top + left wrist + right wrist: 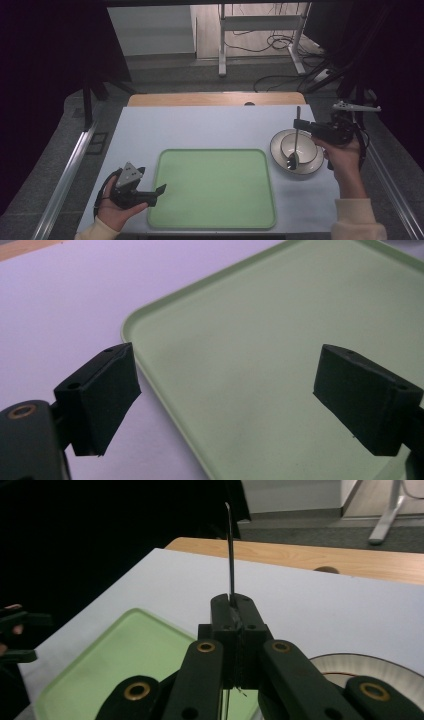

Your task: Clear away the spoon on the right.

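Observation:
A white bowl (307, 142) with a dark rim stands on the table right of the green tray (212, 187). A metal spoon (296, 142) stands nearly upright with its head inside the bowl. My right gripper (299, 124) is shut on the spoon's handle (230, 555), which sticks up above the closed jaws; the bowl's rim (370, 666) shows at lower right. My left gripper (161, 192) is open and holds nothing. It hovers at the tray's near left corner (131, 327), one jaw over the table and one over the tray.
The table top (200, 127) is pale grey with a wooden strip (215, 99) along its far edge. Beyond it stand a desk frame (260, 37) and cables (280, 45) on the floor. Metal rails (65, 180) run along both sides.

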The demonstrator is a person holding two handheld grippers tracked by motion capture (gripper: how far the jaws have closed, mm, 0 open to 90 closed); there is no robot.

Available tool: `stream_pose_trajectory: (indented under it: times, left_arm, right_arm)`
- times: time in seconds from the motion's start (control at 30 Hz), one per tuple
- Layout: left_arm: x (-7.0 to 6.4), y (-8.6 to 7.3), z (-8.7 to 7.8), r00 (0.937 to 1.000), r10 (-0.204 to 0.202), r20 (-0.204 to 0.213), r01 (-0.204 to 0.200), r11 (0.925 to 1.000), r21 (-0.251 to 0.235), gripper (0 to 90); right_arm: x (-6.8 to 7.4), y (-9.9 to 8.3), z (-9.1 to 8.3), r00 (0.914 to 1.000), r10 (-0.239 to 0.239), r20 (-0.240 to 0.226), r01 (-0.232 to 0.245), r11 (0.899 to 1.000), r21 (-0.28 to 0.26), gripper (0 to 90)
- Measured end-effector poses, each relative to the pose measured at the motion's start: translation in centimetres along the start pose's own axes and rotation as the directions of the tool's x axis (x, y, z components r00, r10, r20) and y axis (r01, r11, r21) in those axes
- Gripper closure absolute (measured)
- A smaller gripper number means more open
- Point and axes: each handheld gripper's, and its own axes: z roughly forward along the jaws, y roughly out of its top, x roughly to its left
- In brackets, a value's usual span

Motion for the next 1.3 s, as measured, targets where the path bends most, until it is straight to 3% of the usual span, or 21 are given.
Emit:
stream_pose_trajectory:
  times: [0.2, 0.63, 0.93, 1.3]
  left_arm:
    - [-0.1, 0.0, 0.0, 1.0000, 0.005, 0.000, -0.005, 1.0000, 0.002, 10.8]
    - [0.0, 0.0, -0.2, 1.0000, 0.005, 0.001, -0.005, 1.0000, -0.003, 10.8]
    - [0.1, 0.0, -0.2, 1.0000, 0.001, -0.002, -0.001, 1.0000, -0.005, 10.8]
    - [0.0, 0.0, -0.1, 1.0000, 0.005, -0.002, -0.005, 1.0000, -0.001, 10.8]
  right_arm:
    - [0.8, -0.1, 0.0, 0.9995, -0.010, -0.029, 0.010, 1.000, 0.005, 89.3]
    - [2.1, -0.9, -0.4, 0.9990, 0.003, -0.044, -0.002, 1.000, 0.021, 89.3]
    - [4.5, -1.5, -0.7, 0.9987, -0.014, -0.050, 0.015, 0.999, 0.032, 89.3]
    - [5.9, -2.5, 0.2, 0.9975, -0.027, -0.065, 0.032, 0.997, 0.074, 89.2]
